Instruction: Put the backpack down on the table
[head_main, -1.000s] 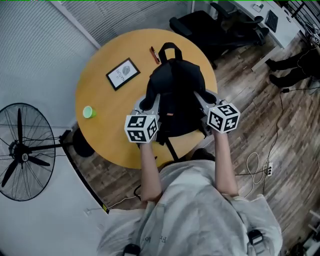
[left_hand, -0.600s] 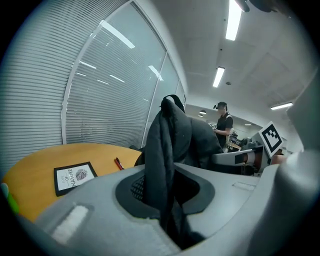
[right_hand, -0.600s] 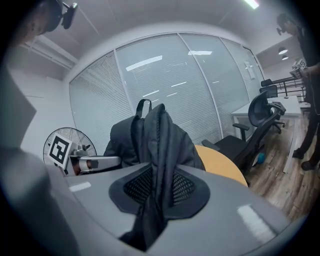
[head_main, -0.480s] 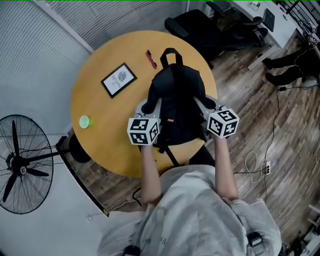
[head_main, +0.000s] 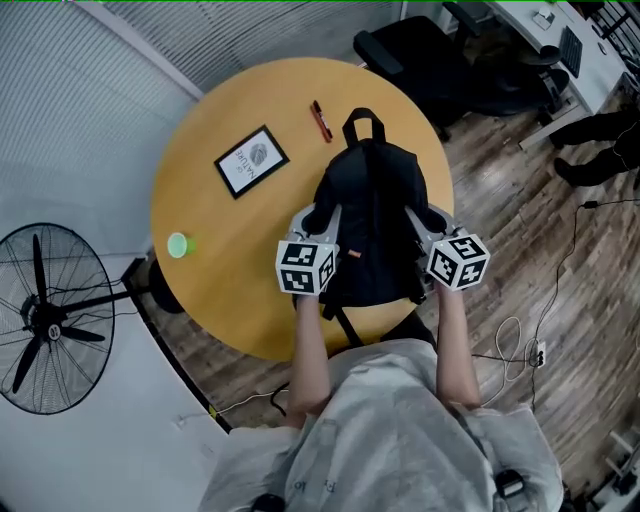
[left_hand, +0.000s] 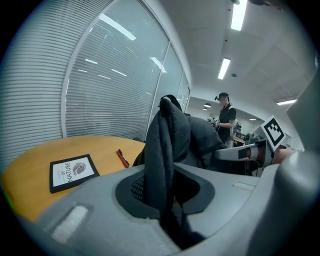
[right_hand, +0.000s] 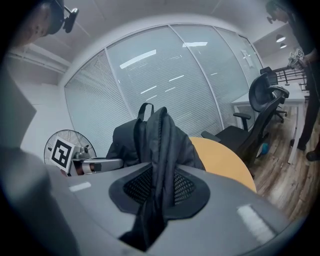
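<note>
Backpack (head_main: 372, 200) in the left gripper (left_hand: 167, 187): jaws were partly closed and clamped on a thick fold of the bag's black cloth or strap, which stood up between the pads.
Backpack in the right gripper (right_hand: 156, 192): the same, with a dark fold pinched between mesh-faced pads on the bag's opposite side.
Position: the backpack was upright between the two grippers, over the near right part of the round wooden table (head_main: 210, 290). Whether its base was touching the tabletop could not be told. One loose strap (head_main: 342, 325) trailed past the near edge.
Likely handling: soft and limp, so it should slump and fold rather than stand stiffly. The woven cloth should grip well and not slip. It did not look fragile, and it seemed moderately filled, so probably not heavy.
Where to hold: the two side folds gave balanced support. The top carry loop (head_main: 363, 125) was a free alternative.
On the table: a framed card (head_main: 251, 160), a red pen (head_main: 321, 120) just beyond the bag and a small green cup (head_main: 178, 245), all apart from the bag.
Around: a floor fan (head_main: 45, 315) and an office chair (head_main: 420, 50).
</note>
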